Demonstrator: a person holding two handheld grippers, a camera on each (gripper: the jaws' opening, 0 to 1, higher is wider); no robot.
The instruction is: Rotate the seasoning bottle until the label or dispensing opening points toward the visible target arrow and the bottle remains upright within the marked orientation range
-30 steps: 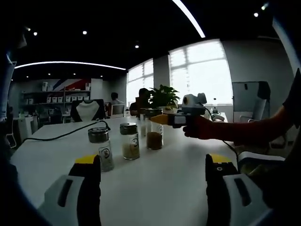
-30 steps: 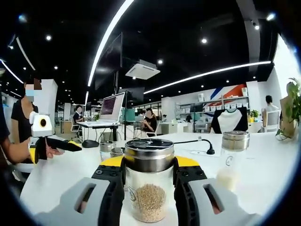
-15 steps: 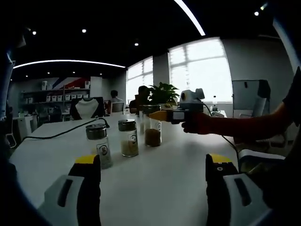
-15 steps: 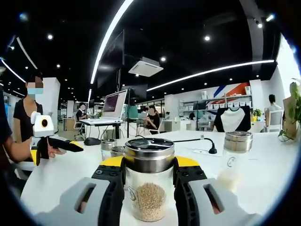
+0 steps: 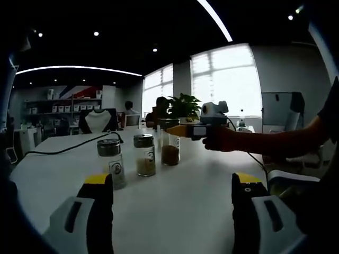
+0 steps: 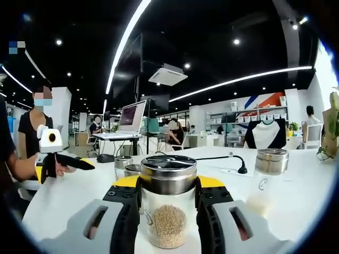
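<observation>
In the right gripper view my right gripper point(image 6: 168, 186) is shut on a clear seasoning bottle point(image 6: 167, 225) with a steel lid and pale grains inside. The bottle stands upright on the white table point(image 6: 79, 196). In the left gripper view the right gripper point(image 5: 186, 130) comes in from the right, held by a hand, and clasps the brown-filled bottle point(image 5: 170, 149) near its lid. My left gripper point(image 5: 172, 186) hangs open over bare tabletop, well short of the bottles. It also appears as the left gripper point(image 6: 59, 160) far to the left in the right gripper view.
Two more steel-lidded bottles point(image 5: 112, 165) point(image 5: 144, 155) stand in a row left of the held one. Another bottle point(image 6: 269, 177) sits to its right. A black cable point(image 5: 63, 152) and a potted plant point(image 5: 183, 108) are further back. People sit at desks behind.
Both views have drifted slightly with the hands. The right gripper stays shut on the bottle, and the bottle's position in the jaws looks the same.
</observation>
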